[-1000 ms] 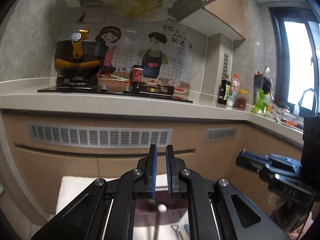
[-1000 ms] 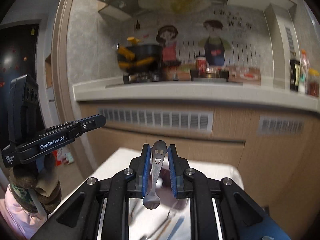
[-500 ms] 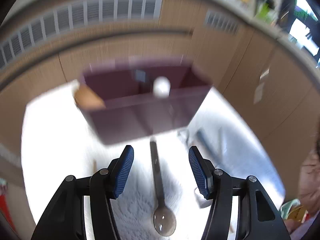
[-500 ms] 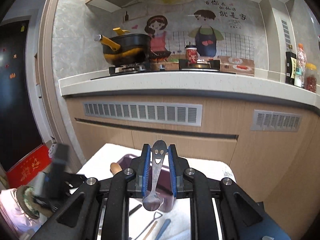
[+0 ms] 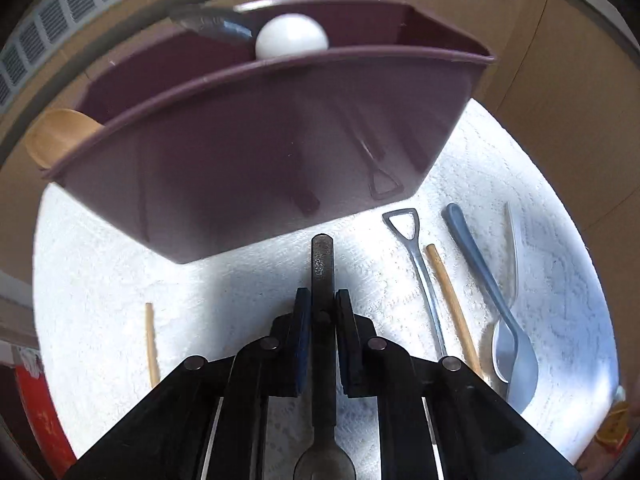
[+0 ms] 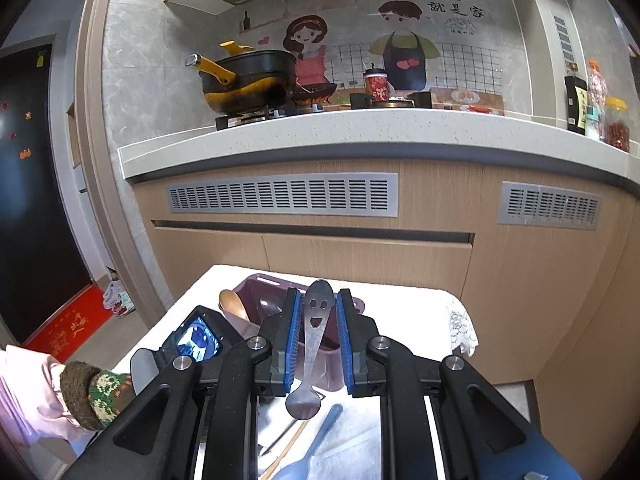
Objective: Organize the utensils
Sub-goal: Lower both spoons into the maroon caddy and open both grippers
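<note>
My left gripper [image 5: 322, 300] is shut on the dark handle of a metal spoon [image 5: 322, 264] lying on the white cloth, just in front of the purple utensil bin [image 5: 248, 140]. The bin holds a white-knobbed utensil [image 5: 291, 36] and a wooden spoon [image 5: 56, 136]. My right gripper [image 6: 317, 312] is shut on a steel spoon with a smiley-face handle [image 6: 314, 320], held up above the bin [image 6: 256, 284]. The left gripper's body [image 6: 192, 340] shows below it, at the left.
On the cloth [image 5: 500, 184] right of the left gripper lie a shovel-handled spoon [image 5: 416, 256], a wooden chopstick [image 5: 450, 300], a grey-blue spoon [image 5: 480, 272] and a pale spoon [image 5: 514, 240]. Another chopstick [image 5: 150, 340] lies left. Kitchen cabinets [image 6: 360, 248] and a counter [image 6: 360, 132] stand behind.
My left gripper tipped down from facing the counter, opened over the dark spoon, then closed on its handle. My right gripper kept hold of the smiley spoon and swung slightly.
</note>
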Tool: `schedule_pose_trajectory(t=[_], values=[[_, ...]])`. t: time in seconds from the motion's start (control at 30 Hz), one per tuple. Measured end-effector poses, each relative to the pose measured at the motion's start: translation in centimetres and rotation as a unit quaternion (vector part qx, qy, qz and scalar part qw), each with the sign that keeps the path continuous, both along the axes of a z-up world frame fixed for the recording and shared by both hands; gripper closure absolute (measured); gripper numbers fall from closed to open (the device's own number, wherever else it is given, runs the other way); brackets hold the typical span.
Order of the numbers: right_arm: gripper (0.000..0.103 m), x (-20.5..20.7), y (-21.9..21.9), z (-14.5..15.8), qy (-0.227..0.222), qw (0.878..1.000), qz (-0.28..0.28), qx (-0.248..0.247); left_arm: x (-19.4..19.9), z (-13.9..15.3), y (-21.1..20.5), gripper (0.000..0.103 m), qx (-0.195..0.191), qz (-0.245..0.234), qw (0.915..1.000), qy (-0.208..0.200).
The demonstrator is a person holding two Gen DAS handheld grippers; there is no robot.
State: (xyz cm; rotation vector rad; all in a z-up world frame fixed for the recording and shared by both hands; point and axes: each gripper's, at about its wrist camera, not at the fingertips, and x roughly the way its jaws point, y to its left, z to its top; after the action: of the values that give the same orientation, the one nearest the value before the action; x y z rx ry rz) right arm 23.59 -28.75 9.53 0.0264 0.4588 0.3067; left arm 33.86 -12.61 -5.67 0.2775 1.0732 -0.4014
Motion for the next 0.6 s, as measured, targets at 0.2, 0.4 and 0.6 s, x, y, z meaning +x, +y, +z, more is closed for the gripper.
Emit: schedule_pose_trajectory(t=[0.2, 0.4, 0.6], values=[[0.087, -1.2, -0.2, -0.4, -0.005, 1.000, -0.003, -0.001, -5.5, 3.2, 3.4, 0.090, -0.111, 0.041, 0.9905, -0.070], [0.087, -2.5, 0.5, -0.3, -0.007, 1.000, -0.003, -0.005, -10.9, 7.6, 6.6, 0.090, -0.185, 0.066, 0.9650, -0.173], [0.087, -2.9, 1.2, 0.6, -0.017, 1.000, -0.006, -0.005, -10.6, 10.4, 7.5, 0.090, -0.201, 0.064, 0.9539, -0.213]])
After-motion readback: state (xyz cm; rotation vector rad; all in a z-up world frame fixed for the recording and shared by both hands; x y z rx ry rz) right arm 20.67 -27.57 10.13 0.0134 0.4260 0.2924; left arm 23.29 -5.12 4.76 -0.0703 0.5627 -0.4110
